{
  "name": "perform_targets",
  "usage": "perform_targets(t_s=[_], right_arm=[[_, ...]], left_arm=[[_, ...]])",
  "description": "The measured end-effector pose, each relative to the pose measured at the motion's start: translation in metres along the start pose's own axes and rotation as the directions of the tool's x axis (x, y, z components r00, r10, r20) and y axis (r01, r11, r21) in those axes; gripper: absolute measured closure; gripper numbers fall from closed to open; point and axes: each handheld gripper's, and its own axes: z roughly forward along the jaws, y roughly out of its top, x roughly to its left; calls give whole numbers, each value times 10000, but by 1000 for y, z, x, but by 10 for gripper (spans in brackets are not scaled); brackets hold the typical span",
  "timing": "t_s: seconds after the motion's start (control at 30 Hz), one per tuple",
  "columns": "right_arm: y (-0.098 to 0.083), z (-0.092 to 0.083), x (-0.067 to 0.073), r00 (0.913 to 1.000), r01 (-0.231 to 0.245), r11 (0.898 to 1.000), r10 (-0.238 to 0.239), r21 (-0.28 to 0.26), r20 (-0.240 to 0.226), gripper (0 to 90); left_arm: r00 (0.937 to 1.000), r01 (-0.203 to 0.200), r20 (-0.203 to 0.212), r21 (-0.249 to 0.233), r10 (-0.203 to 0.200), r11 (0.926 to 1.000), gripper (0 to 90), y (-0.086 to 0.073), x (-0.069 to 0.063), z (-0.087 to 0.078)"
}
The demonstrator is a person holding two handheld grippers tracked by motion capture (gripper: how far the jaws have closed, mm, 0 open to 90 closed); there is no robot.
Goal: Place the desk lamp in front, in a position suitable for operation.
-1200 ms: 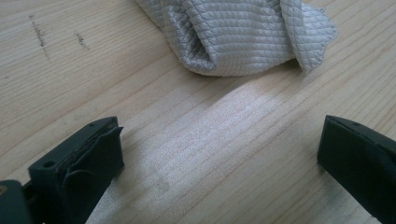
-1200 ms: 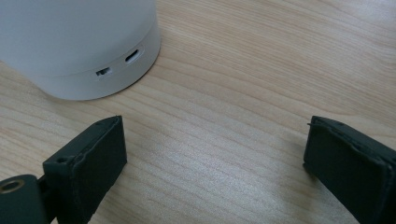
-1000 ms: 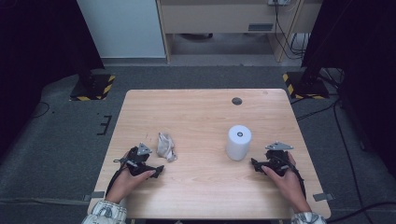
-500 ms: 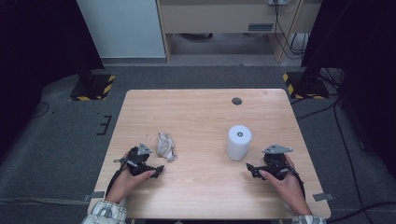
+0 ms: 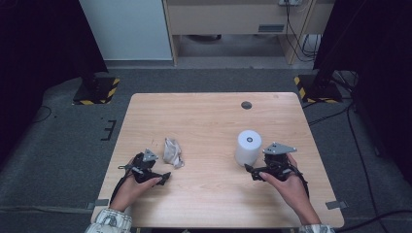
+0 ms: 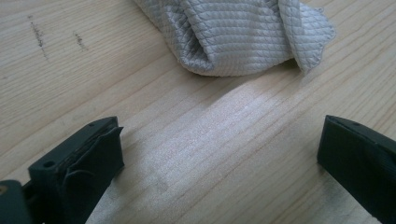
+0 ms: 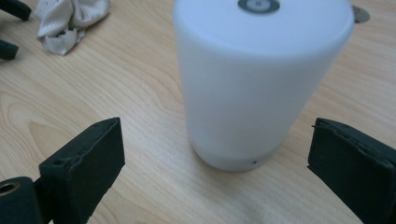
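Note:
A white cylinder (image 5: 248, 147) with a small round disc on top stands upright on the right half of the wooden table (image 5: 204, 116). My right gripper (image 5: 251, 172) is open just in front of it. In the right gripper view the cylinder (image 7: 261, 79) rises close ahead of the gripper (image 7: 215, 163), between the lines of the two jaws and touching neither. A crumpled grey-white cloth (image 5: 172, 151) lies left of centre. My left gripper (image 5: 164, 177) is open near it, and in the left gripper view the cloth (image 6: 233, 35) lies beyond the spread gripper (image 6: 219, 158).
A small dark round inset (image 5: 246, 105) sits in the tabletop near the far edge. Black stands with yellow-black striped feet (image 5: 97, 92) flank the table on the floor. A cabinet and cables (image 5: 296, 29) lie beyond it.
My right gripper has moved left and turned toward the white cylinder, ending close to its base. The left gripper and the cloth have stayed where they were.

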Motion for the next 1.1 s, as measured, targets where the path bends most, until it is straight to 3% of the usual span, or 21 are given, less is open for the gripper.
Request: perform_targets(t_s=[0.3, 0.8, 1.1], right_arm=[[23, 5, -6, 10000, 83, 9998, -82, -189, 52, 38], [40, 36, -12, 9996, -46, 9997, 53, -244, 271, 27], [44, 43, -13, 9990, 22, 10000, -22, -1, 441, 87]], left_arm=[[10000, 0, -2, 1, 0, 10000, 0, 0, 0, 0], [10000, -16, 15, -19, 16, 10000, 0, 0, 0, 0], [10000, -34, 31, -19, 34, 10000, 0, 0, 0, 0]])
